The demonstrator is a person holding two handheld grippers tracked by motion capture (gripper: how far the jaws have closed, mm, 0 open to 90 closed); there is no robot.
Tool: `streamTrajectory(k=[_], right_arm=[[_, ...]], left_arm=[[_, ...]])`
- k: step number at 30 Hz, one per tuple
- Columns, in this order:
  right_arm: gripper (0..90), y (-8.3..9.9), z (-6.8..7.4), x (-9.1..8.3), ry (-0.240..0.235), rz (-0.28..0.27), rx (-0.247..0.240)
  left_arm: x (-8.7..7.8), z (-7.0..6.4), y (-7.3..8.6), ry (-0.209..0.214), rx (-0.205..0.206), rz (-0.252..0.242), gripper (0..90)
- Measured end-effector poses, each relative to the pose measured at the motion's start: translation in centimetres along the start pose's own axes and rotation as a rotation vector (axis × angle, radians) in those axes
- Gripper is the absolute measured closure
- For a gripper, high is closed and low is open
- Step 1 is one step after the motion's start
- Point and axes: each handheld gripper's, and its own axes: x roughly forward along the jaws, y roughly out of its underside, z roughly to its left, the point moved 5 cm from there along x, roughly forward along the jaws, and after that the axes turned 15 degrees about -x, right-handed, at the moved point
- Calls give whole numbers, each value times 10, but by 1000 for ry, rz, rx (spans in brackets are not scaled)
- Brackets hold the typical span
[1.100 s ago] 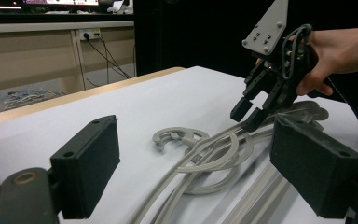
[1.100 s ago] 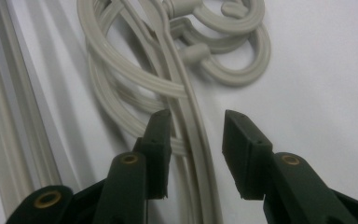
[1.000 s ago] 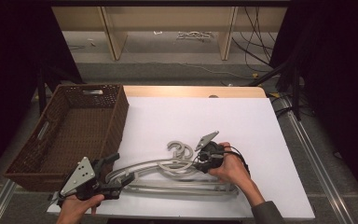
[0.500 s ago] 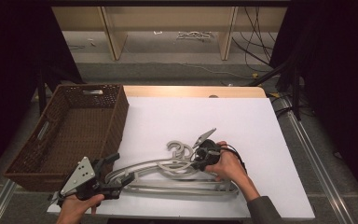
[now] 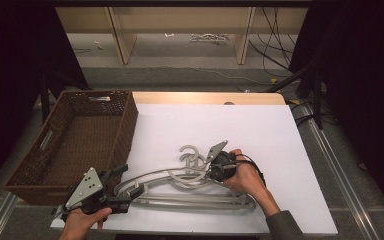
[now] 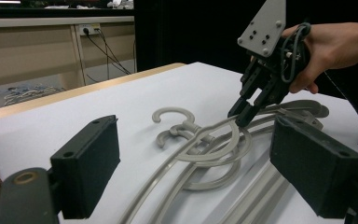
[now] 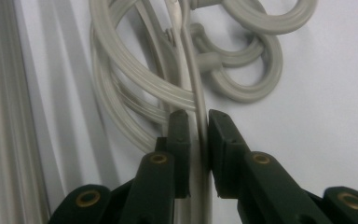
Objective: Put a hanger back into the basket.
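The right gripper (image 7: 198, 122) pinches a hanger (image 7: 192, 88) arm between its fingers; the left gripper (image 6: 193, 163) gapes open. Basket (image 5: 55, 150) empty, every hanger remains.

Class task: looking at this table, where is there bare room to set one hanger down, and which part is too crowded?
Bare white table lies beyond the hanger pile, between the wicker basket and the table's right edge; the strip right of the right tool is free too. The basket is empty. The near-left is crowded: overlapping hangers, plus the left tool.
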Motion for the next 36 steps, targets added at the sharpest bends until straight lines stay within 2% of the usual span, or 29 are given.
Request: streamTrajectory(k=[7,8,9,12,13,15,16,17,19,20,21,23,24,25,29,30,31,32,34,35,36], right_arm=[[816,-4,4,-8,18,2,-72],[816,-4,5,-9,20,-1,-71],[816,-4,5,-9,20,-1,-71],[816,-7,6,-16,33,-5,-93],[816,-7,6,-16,33,-5,-93],[817,-9,8,-20,39,-8,-103],[817,-10,9,-23,48,-9,-113],[816,-11,9,-25,57,-12,-120],[816,-12,9,-27,67,-13,-122],[817,-13,10,-30,79,-14,-131],[817,-14,10,-32,78,-14,-135],[817,-15,10,-34,83,-17,-138],[816,-17,11,-37,91,-21,-148],[817,-18,11,-38,95,-21,-153],[817,-22,12,-42,106,-28,-163],[817,-23,13,-44,104,-27,-173],[817,-23,13,-44,104,-27,-173],[817,-24,13,-45,108,-27,-176],[817,-25,13,-46,110,-24,-180],[817,-25,13,-46,110,-24,-180],[817,-26,14,-47,113,-23,-184]], left_arm=[[5,1,-4,10,1,-10,157],[11,2,-6,3,28,6,157],[11,2,-6,3,28,6,158],[34,0,-6,-8,39,65,159],[34,0,-6,-8,39,65,160],[50,0,-6,-30,49,120,161],[65,-1,-4,-57,40,216,169],[70,-2,-5,-51,51,238,169],[74,-3,-7,-57,43,251,180],[79,-4,-8,-49,53,259,184],[85,-5,-9,-58,61,295,182],[88,-5,-8,-56,50,312,180],[94,-4,-8,-46,48,338,186],[97,-2,-9,-42,63,350,191],[105,-3,-9,-23,44,380,239],[112,-5,-8,4,64,410,289],[112,-5,-8,4,64,410,349],[117,-8,-5,6,92,465,340],[121,-11,-4,7,109,497,334],[121,-11,-4,7,109,497,346],[125,-12,-3,-1,145,539,366]])
